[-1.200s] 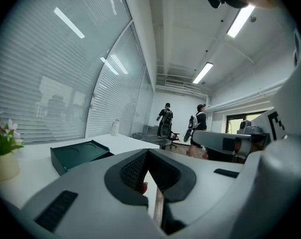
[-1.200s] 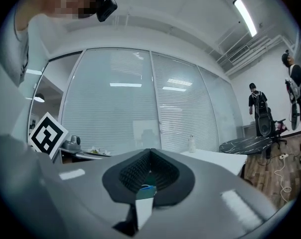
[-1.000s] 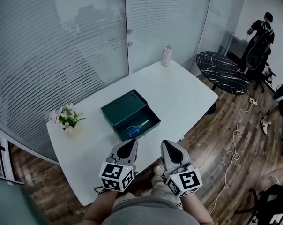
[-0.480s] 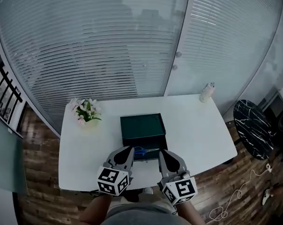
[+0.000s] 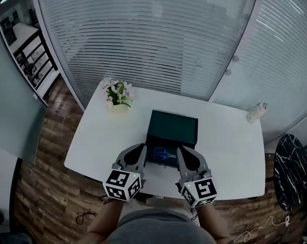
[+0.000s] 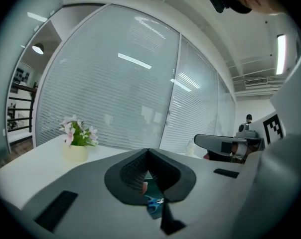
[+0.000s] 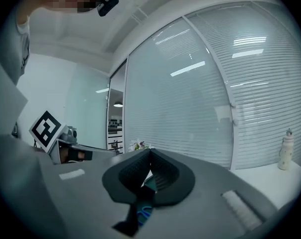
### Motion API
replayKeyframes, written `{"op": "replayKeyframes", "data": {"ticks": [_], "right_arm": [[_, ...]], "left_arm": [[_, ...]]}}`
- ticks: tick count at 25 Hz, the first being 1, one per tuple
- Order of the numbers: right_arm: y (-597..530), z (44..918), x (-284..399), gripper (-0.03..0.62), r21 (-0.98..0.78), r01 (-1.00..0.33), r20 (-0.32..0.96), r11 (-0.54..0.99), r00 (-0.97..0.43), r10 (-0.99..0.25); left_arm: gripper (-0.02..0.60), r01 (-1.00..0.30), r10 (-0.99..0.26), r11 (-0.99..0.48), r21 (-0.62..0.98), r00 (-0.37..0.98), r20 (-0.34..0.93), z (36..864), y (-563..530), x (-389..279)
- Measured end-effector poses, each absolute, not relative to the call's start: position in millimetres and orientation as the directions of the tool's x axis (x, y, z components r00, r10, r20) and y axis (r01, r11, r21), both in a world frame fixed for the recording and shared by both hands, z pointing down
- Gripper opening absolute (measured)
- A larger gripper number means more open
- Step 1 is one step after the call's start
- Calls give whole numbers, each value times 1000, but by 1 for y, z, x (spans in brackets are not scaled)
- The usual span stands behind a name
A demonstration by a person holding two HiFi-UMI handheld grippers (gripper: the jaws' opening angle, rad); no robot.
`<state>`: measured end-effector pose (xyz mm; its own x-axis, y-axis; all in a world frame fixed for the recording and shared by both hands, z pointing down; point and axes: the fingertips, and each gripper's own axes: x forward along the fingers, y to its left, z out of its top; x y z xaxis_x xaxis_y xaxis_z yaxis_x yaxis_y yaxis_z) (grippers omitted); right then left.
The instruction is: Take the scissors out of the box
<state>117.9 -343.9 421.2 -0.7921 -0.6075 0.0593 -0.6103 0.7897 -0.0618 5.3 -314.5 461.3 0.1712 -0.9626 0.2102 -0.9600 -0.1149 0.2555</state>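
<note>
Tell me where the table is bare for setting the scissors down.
Right of the box, the table is bare up to the bottle at the far corner. Left of it, bare between the flowers and the near edge. Crowded: near middle, where left claw and right claw flank the scissors.

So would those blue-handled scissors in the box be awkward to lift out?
Probably stiff and light: the scissors look small beside the box and have thin blue loops. They seem to lie flat on its floor, so getting a jaw under them may be fiddly, and the narrow blades could slip.
</note>
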Motion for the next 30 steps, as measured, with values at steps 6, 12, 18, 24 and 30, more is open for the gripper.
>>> {"op": "replayKeyframes", "data": {"ticks": [6, 12, 18, 24, 30], "right_arm": [[-358, 445, 98, 9, -25, -483, 126, 875, -870, -477], [-368, 481, 77, 9, 28, -353, 246, 935, -905, -348], [-366, 520, 57, 9, 87, -201, 396, 976, -892, -219], [-369, 567, 48, 9, 105, -78, 564, 991, -816, -124], [-363, 604, 43, 59, 91, 50, 691, 995, -722, -27]], "left_arm": [[6, -966, -971, 44, 256, 19, 240, 476, -295, -12], [6, -954, -959, 164, 252, -94, 266, 486, -271, -22], [6, -944, -953, 211, 255, -141, 267, 488, -258, -28], [6, -949, -952, 207, 240, -138, 275, 491, -251, -25], [6, -945, -946, 219, 244, -144, 291, 497, -246, -27]]}}
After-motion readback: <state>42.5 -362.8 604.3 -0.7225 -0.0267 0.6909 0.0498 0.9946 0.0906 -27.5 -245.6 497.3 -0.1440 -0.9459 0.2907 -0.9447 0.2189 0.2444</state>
